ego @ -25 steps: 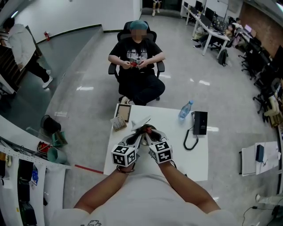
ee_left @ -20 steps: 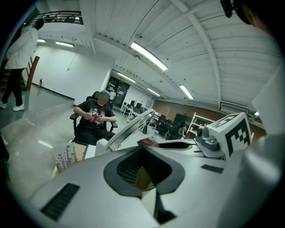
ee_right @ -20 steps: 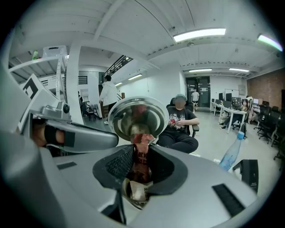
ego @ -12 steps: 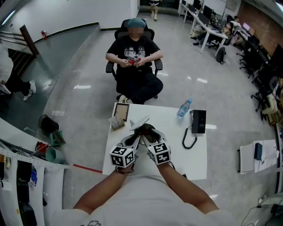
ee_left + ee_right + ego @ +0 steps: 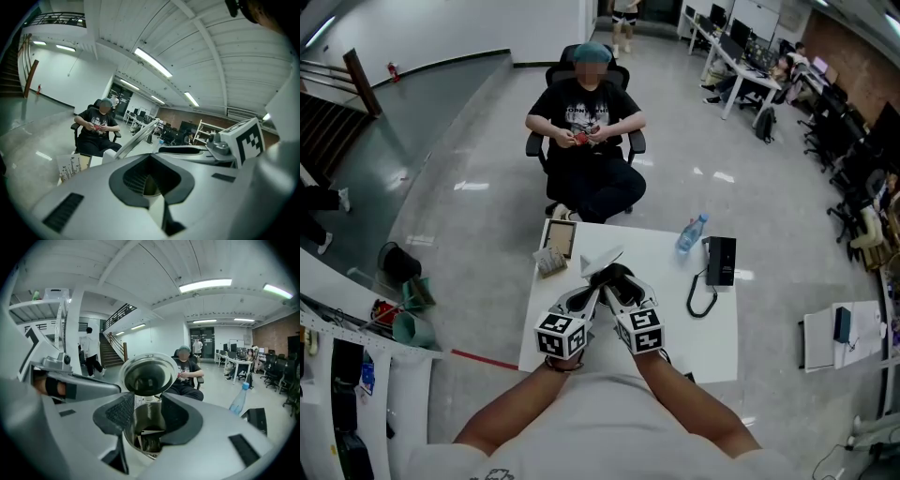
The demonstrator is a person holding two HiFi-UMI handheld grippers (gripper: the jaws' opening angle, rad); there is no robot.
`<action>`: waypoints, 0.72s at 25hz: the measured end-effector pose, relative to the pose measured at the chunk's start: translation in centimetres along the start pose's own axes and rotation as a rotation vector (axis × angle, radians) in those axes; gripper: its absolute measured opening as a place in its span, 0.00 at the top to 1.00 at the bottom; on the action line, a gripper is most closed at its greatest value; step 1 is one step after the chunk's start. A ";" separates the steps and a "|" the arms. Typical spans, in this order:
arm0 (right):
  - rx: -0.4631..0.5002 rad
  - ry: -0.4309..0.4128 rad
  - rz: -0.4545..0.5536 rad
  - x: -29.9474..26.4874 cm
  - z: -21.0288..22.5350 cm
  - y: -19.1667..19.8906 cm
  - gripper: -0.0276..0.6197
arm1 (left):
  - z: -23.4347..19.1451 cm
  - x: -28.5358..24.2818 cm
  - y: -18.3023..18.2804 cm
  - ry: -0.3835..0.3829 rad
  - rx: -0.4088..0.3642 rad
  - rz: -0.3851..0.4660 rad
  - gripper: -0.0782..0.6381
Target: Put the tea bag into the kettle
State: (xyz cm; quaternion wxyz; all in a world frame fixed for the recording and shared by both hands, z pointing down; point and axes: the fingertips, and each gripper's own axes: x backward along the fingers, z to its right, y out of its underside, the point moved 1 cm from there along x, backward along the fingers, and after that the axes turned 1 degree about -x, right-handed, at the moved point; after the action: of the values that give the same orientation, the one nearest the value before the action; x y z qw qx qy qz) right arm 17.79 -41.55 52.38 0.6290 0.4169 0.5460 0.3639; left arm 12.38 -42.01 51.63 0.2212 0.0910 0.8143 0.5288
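Hovering above upright kettle, mouth up, lid open: right fingers spread; tea bag inside; left fingers pressed together.

Head view: my left gripper and right gripper hid most of the kettle. In the right gripper view its base was cut off behind my jaws, and a pale scrap deep inside was too dim to identify. A brownish bit between my left jaws was blurred. The red thing held by the seated person was too small to tell.
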 end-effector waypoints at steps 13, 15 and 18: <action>-0.023 0.021 0.023 1.6 -5.2 0.9 0.94 | -0.2 4.4 0.8 0.081 -0.059 -0.006 0.88; -0.017 0.022 0.028 2.0 -6.2 1.1 0.94 | -0.2 5.0 0.9 0.090 -0.080 -0.004 0.88; -0.027 0.023 0.036 2.8 -7.2 1.6 0.94 | 0.3 5.6 1.7 0.112 -0.081 -0.010 0.88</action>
State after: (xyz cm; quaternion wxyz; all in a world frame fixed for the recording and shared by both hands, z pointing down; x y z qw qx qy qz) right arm 11.09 -37.46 52.38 0.6215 0.4141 0.5406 0.3873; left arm 7.39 -38.92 51.59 0.1814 0.0482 0.8037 0.5647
